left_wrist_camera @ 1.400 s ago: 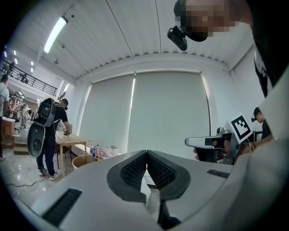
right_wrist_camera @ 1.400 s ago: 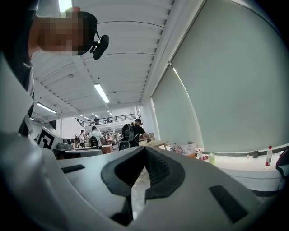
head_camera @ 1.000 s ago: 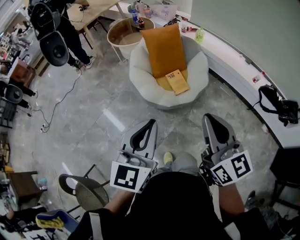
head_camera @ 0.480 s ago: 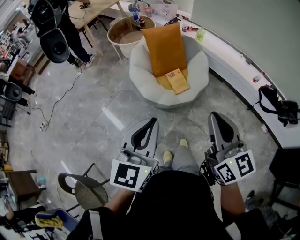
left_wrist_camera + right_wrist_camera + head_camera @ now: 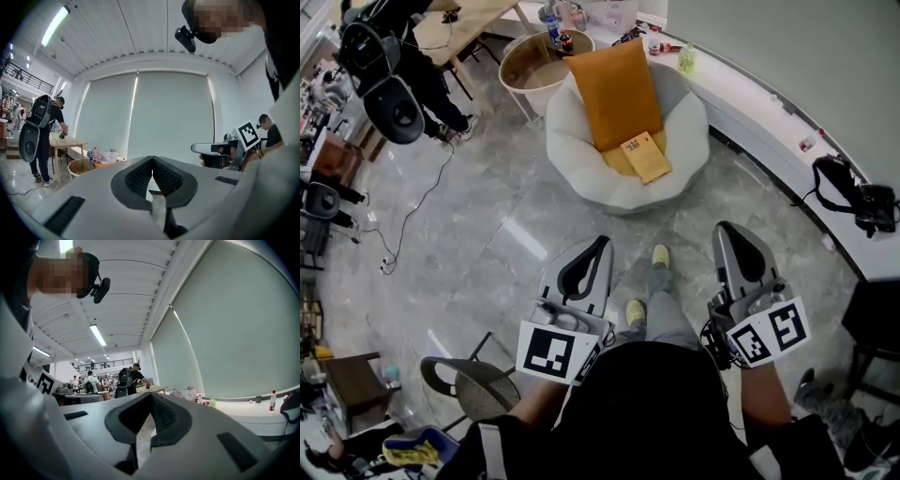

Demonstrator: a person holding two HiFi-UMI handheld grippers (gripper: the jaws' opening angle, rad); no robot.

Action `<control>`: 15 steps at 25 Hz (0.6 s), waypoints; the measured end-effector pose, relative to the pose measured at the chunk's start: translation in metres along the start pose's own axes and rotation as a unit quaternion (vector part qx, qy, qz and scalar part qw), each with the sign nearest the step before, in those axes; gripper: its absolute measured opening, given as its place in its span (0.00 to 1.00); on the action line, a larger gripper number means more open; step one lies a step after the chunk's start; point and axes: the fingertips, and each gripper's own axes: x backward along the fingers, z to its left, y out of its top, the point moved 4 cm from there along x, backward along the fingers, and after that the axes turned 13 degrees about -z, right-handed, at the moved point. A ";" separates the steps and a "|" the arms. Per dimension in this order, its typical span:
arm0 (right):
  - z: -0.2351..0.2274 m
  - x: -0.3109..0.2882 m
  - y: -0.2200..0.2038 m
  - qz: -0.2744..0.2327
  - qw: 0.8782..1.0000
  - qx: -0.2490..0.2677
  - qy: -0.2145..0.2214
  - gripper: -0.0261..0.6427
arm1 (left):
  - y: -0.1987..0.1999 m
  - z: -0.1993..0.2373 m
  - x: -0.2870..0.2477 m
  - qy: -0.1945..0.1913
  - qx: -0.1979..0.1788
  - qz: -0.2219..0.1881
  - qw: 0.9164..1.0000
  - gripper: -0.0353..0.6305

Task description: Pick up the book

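Item: book (image 5: 646, 157) | Place: flat on white armchair (image 5: 567, 155) seat, touching the foot of the orange cushion (image 5: 614, 94) | Bearing: ahead, between both claws, well apart; long axis runs near-right to far-left | left claw (image 5: 600, 244), right claw (image 5: 729, 231): both closed, empty; neither clearly nearer.

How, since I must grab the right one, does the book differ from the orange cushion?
The book is small; the cushion is far larger. The book is pale tan with a label; the cushion is plain orange. The book lies flat on the seat; the cushion leans against the backrest. Both sit in the white chair.
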 end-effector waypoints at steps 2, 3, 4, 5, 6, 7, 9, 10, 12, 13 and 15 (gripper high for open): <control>-0.007 -0.003 0.000 0.001 1.000 -0.001 -0.002 0.06 | -0.002 0.000 -0.007 -0.002 0.001 0.002 1.000 0.07; -0.011 -0.005 0.000 0.001 1.000 -0.002 -0.002 0.06 | -0.003 0.000 -0.011 -0.001 0.001 0.002 1.000 0.07; -0.014 -0.007 0.000 0.001 1.000 -0.002 -0.002 0.06 | -0.003 0.001 -0.016 -0.001 0.001 0.002 1.000 0.07; -0.018 -0.010 0.000 0.001 1.000 -0.001 -0.001 0.06 | -0.004 0.002 -0.021 0.000 0.001 0.001 1.000 0.07; -0.022 -0.013 0.000 0.001 1.000 0.001 -0.001 0.06 | -0.004 0.003 -0.025 0.001 0.002 0.001 1.000 0.07; -0.025 -0.016 0.000 0.001 1.000 0.002 -0.001 0.06 | -0.004 0.004 -0.030 0.001 0.002 0.001 1.000 0.07; -0.033 -0.022 0.000 0.001 1.000 0.003 -0.001 0.06 | -0.006 0.005 -0.039 0.000 0.001 0.001 1.000 0.07; -0.037 -0.025 0.001 0.000 1.000 0.002 -0.001 0.06 | -0.006 0.004 -0.044 -0.001 0.000 0.001 1.000 0.07; -0.046 -0.030 0.003 -0.002 1.000 -0.001 -0.002 0.06 | -0.007 0.004 -0.053 -0.002 -0.002 0.002 1.000 0.07; -0.050 -0.033 0.003 -0.002 1.000 -0.002 -0.003 0.06 | -0.008 0.005 -0.058 -0.001 -0.003 0.003 1.000 0.07; -0.059 -0.039 0.002 0.000 1.000 -0.005 -0.005 0.06 | -0.010 0.007 -0.067 0.000 -0.001 0.007 1.000 0.07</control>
